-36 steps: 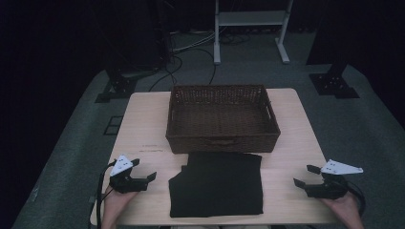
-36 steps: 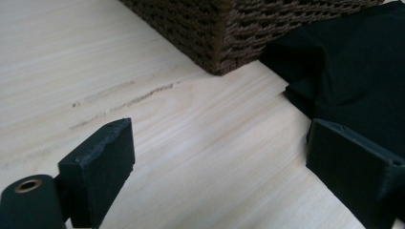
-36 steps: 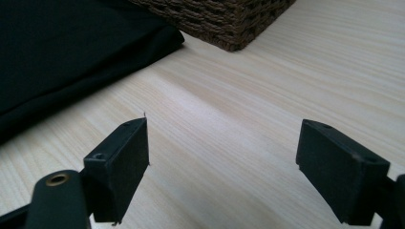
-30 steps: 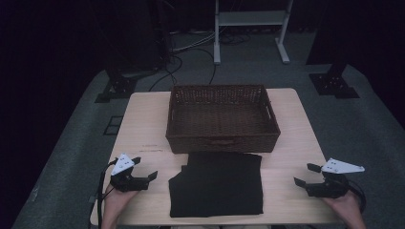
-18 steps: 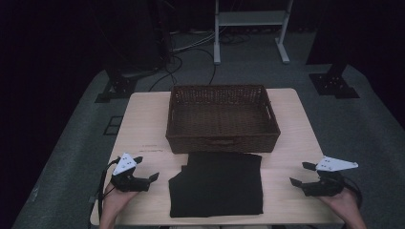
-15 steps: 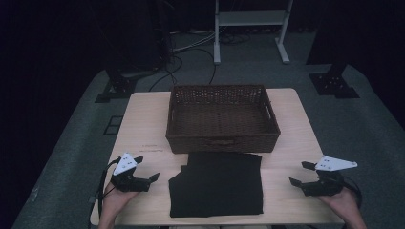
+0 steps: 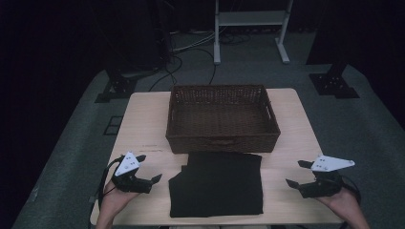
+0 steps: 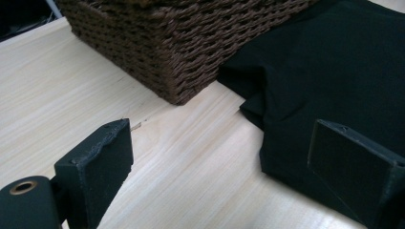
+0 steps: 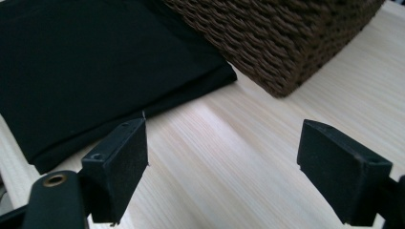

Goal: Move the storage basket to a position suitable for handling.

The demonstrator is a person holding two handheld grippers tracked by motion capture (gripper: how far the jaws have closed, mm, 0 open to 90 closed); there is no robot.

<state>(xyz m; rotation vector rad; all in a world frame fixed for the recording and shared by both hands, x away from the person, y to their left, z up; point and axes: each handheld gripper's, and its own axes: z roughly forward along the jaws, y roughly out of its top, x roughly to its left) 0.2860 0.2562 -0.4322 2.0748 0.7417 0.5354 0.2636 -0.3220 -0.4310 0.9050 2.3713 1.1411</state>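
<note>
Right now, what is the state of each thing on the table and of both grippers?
Brown woven wicker basket: upright, empty.
Black folded cloth: lying flat, not gripped.
Left gripper: open, empty, beside the cloth.
Right gripper: open, empty, beside the cloth.

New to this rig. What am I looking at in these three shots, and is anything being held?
No robot here: a person holds a hand-held gripper in each hand. The high view looks down on the table from above the person's side. The left hand-held gripper sits at the lower left, the right hand-held gripper at the lower right. The other two views come from cameras riding on each gripper, looking out between its two black jaws. On the table are a wicker basket and, in front of it, a folded black cloth. Both grippers are open and hold nothing; each points toward the cloth from its own side.
</note>
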